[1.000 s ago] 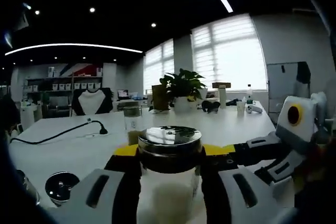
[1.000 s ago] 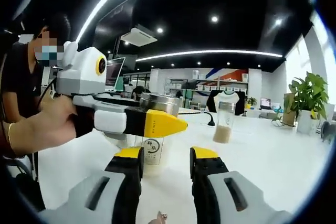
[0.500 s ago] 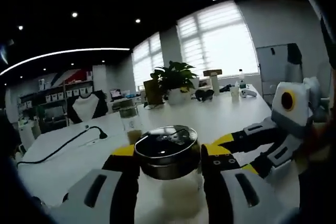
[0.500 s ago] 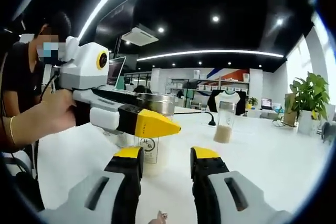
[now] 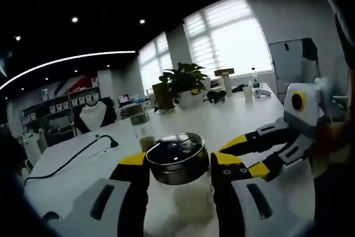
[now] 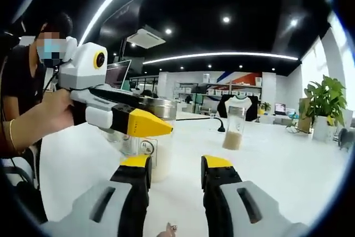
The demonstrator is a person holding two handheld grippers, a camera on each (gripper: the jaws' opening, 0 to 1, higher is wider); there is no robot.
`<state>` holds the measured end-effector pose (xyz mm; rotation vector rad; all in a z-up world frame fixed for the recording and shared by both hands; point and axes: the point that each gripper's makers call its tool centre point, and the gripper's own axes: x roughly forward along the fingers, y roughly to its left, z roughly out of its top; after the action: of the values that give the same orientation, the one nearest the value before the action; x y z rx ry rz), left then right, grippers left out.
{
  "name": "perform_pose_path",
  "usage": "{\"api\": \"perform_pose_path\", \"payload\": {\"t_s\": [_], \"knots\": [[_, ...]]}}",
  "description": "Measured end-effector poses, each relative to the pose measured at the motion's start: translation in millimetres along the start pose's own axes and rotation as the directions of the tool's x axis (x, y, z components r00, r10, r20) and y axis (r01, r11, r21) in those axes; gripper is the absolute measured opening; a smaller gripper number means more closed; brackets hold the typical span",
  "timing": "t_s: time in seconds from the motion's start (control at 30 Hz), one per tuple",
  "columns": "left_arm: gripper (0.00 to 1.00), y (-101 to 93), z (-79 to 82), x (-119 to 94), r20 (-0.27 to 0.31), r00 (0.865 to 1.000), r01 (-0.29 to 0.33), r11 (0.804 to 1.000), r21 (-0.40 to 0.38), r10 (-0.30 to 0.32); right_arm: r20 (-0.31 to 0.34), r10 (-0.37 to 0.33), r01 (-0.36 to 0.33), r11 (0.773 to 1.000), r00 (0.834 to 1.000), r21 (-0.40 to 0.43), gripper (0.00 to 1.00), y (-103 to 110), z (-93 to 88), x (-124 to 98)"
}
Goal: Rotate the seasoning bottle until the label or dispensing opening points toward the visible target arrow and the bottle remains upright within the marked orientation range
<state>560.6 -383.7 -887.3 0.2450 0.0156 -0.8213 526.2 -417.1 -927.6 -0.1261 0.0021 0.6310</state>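
Left gripper point(image 5: 178, 177): jaws closed onto the seasoning bottle point(image 5: 178, 184), one yellow-tipped jaw on each side of the glass just under the metal lid point(image 5: 177, 156). Grip sits high on the body, which looks chosen so the bottle can be turned about its own axis without tipping. In the right gripper view the left gripper point(image 6: 145, 127) comes in from the left, held in a person's hand point(image 6: 52, 117), its yellow tip lying across the seasoning bottle point(image 6: 148, 154) at lid height.

Bottle: upright or close to it, base apparently at the white counter point(image 5: 233, 123); the contact itself is hidden by the jaws. Pale granular fill in the lower part. A small label point(image 6: 147, 147) faces the right gripper's camera. No target arrow or marked range can be made out in either view, so alignment cannot be judged.

Right gripper point(image 6: 175, 166): jaws parted a narrow gap, holding nothing, low over the counter point(image 6: 277, 159), near the bottle but apart from it, bottle off to its left front. Seen from the left gripper view, right gripper point(image 5: 252, 156) sits just to the right of the bottle, likely standing by.

Beyond: a second jar point(image 6: 233, 129) with tan contents further along the counter, well apart; a black cable point(image 5: 66, 159); a potted plant point(image 5: 183, 81) by the windows.
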Motion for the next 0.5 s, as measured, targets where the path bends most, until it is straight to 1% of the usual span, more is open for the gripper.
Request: {"api": "perform_pose_path", "payload": {"t_s": [0.13, 0.17, 0.2, 0.23, 0.33, 0.5], "knots": [[0.45, 2.6, 2.8, -3.8, 0.007, 1.000, -0.008, 1.000, 0.003, 0.008, 0.002, -0.007, 0.007, 1.000, 1.000, 0.006, 0.34, -2.6, 0.2, -2.1], [0.44, 23.7, -4.3, -11.1, 0.010, 1.000, -0.009, 1.000, -0.008, 0.009, 0.006, -0.009, 0.009, 1.000, 1.000, 0.015, 0.33, -3.5, 0.6, -2.9], [0.44, 50.3, -13.4, -20.3, 0.012, 1.000, -0.011, 1.000, -0.008, 0.011, 0.005, -0.011, 0.010, 1.000, 1.000, 0.018, 0.33, -4.0, 0.4, -3.1], [0.43, 54.4, -15.4, -19.3, 0.013, 1.000, -0.011, 1.000, -0.007, 0.011, 0.004, -0.011, 0.011, 1.000, 1.000, 0.019, 0.33, -4.3, 0.1, -3.3], [0.43, 60.6, -18.8, -18.6, 0.011, 1.000, -0.013, 1.000, -0.005, 0.013, 0.003, -0.015, 0.015, 1.000, 1.000, 0.021, 0.33, -5.4, -0.6, -3.7], [0.43, 60.4, -18.7, -18.8, -0.006, 1.000, -0.012, 1.000, 0.016, 0.013, -0.002, -0.016, 0.016, 1.000, 1.000, 0.019, 0.33, -7.5, -1.6, -3.7]]}}
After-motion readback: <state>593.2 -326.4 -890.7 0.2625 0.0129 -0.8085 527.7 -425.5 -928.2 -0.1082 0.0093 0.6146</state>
